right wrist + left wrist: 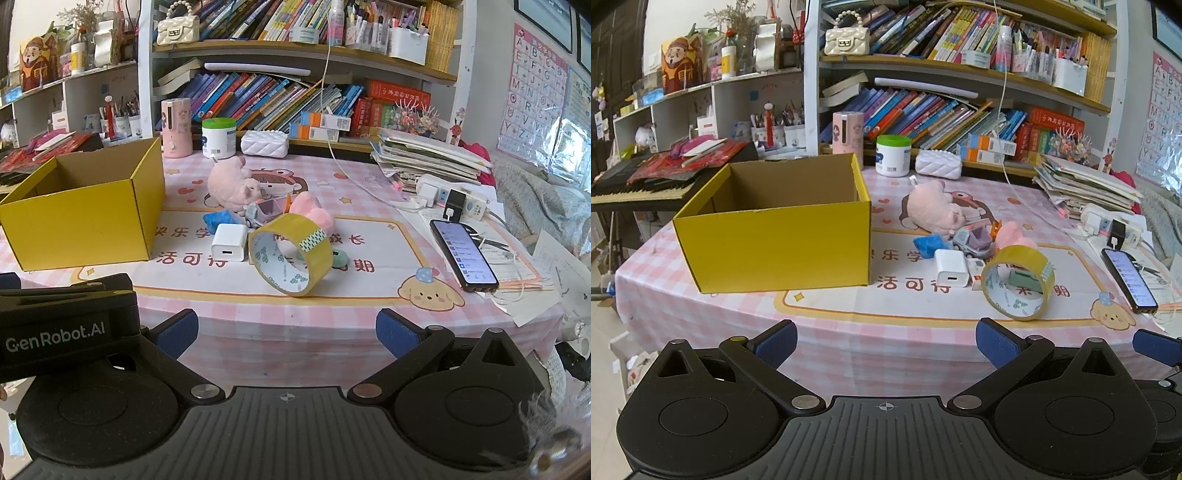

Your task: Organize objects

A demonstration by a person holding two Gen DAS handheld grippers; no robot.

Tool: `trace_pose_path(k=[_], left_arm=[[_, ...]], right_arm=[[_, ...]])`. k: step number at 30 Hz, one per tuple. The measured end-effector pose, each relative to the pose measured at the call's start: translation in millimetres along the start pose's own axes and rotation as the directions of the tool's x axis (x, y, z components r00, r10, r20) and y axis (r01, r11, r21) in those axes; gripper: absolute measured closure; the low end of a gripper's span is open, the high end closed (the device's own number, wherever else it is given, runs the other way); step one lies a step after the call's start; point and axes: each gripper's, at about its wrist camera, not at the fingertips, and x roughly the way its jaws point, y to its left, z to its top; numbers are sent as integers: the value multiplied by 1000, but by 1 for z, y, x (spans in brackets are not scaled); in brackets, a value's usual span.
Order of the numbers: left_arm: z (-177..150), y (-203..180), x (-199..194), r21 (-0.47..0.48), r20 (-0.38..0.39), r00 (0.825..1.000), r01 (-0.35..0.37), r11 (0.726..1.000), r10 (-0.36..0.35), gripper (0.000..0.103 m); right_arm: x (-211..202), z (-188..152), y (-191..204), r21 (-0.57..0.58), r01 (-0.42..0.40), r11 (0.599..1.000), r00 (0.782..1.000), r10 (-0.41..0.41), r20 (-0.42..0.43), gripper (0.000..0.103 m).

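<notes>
Both tongs held apart and empty at the near edge of the table (849, 347).

We see the left tongs (886, 341) and right tongs (286, 330) facing a yellow box (775, 243), seemingly empty; right of it lie a tape roll (290, 254), white charger (229, 242), toy car (973, 240) and pink plush (231, 184).
</notes>
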Motion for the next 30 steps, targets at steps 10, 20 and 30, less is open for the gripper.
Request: trace_pose_path(k=[10, 20, 30], left_arm=[[1, 0, -5, -1, 20, 1000, 0, 1000, 0, 0], [1, -1, -9, 3, 40, 999, 8, 1000, -9, 0], [2, -2, -8, 2, 41, 999, 10, 1000, -10, 0]], right_arm=[[-6, 1, 0, 2, -2, 1000, 1000, 2, 24, 0], [-10, 1, -2, 9, -4, 1000, 999, 4, 39, 0], [-10, 2, -1, 9, -3, 1000, 999, 3, 40, 1]])
